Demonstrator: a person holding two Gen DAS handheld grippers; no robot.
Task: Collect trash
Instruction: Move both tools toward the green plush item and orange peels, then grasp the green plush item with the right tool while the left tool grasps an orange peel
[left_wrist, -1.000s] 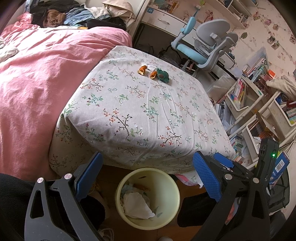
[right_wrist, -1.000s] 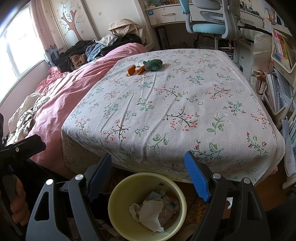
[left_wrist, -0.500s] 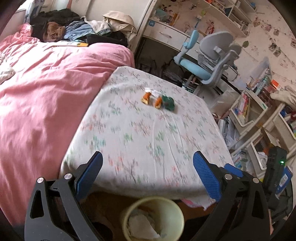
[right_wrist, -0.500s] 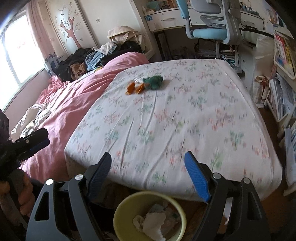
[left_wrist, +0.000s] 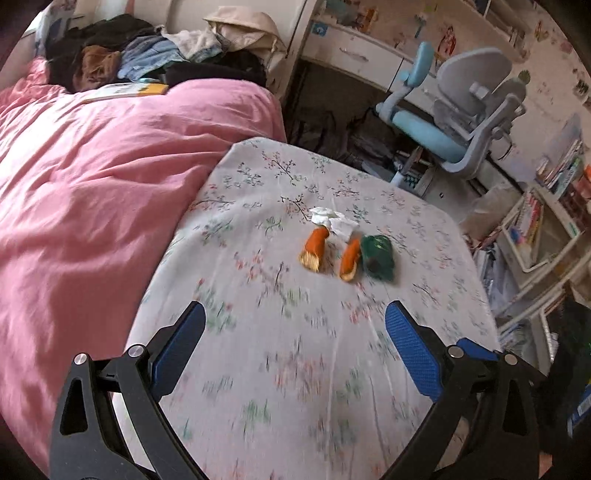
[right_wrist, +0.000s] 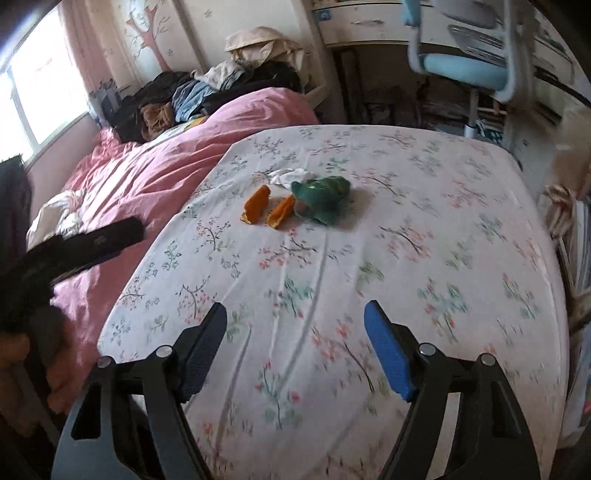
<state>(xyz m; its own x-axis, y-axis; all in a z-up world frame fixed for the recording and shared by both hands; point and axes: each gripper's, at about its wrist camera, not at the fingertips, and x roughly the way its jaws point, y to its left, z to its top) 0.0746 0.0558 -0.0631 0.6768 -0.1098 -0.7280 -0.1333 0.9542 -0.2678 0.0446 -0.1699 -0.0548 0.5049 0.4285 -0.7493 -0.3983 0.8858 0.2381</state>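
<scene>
Ahead of both spread, empty grippers (left_wrist: 293, 325) (right_wrist: 295, 325): trash pile (left_wrist: 345, 247) on floral sheet (left_wrist: 295, 369).

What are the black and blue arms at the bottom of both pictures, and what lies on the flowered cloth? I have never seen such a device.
There is no robot here. A person carries one hand-held gripper in each hand, and each has a camera looking forward along its two fingers. One picture comes from the left hand-held gripper, the other from the right hand-held gripper. Both stand open and hold nothing; the right one's jaws have just been closing a little.

On the flowered sheet lie the trash pieces: two orange peels, a green wrapper and a white tissue. A pink blanket lies beside the sheet.
</scene>
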